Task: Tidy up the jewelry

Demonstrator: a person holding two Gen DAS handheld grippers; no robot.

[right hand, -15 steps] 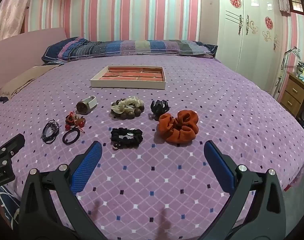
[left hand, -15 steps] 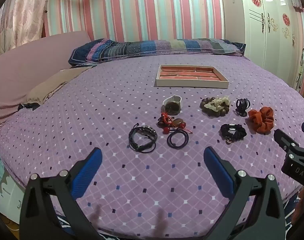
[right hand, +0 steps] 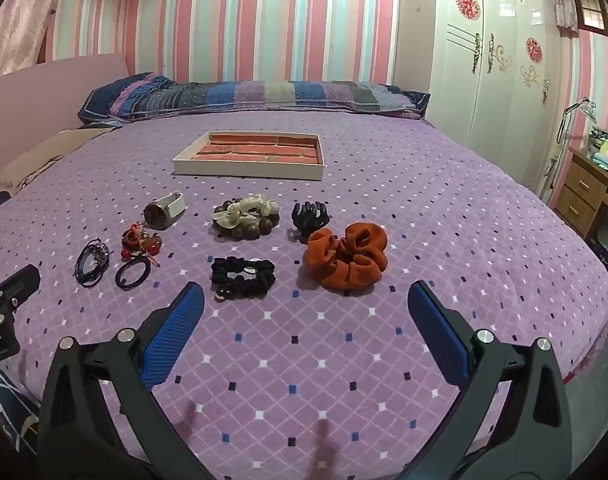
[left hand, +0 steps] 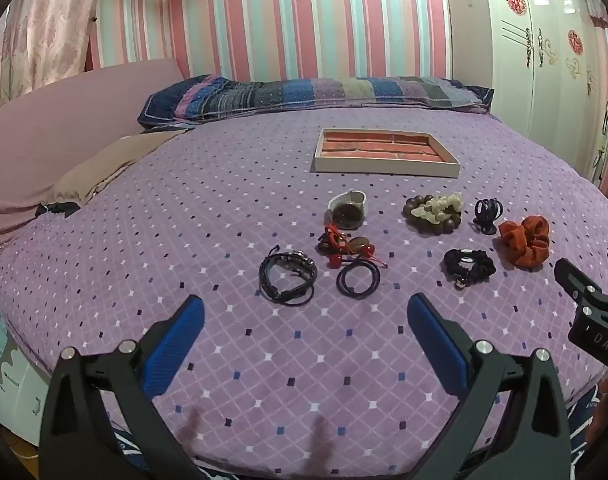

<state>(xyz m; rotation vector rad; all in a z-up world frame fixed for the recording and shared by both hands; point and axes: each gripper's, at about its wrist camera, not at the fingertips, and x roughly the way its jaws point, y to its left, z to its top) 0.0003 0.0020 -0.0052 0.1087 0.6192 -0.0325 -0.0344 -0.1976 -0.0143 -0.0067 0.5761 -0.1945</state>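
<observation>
Jewelry lies on the purple bedspread before a white tray with a brick-pattern base (left hand: 385, 168) (right hand: 248, 169). There is a black cord bracelet (left hand: 288, 276) (right hand: 90, 266), a black hair tie (left hand: 357, 275) (right hand: 132, 273), a red bead charm (left hand: 343, 246) (right hand: 140, 242), a watch (left hand: 347, 210) (right hand: 164, 210), a brown bead bracelet with cream scrunchie (left hand: 433, 212) (right hand: 246, 216), a black claw clip (left hand: 487, 214) (right hand: 309, 216), an orange scrunchie (left hand: 525, 242) (right hand: 345, 258) and a black scrunchie (left hand: 467, 266) (right hand: 244, 276). My left gripper (left hand: 304, 320) and right gripper (right hand: 305, 308) are open, empty, near the bed's front edge.
A striped pillow (left hand: 315, 94) lies along the headboard wall. A beige pillow (left hand: 104, 168) and pink bedding lie at the left. A white wardrobe (right hand: 491, 60) and a wooden desk (right hand: 587, 196) stand to the right of the bed.
</observation>
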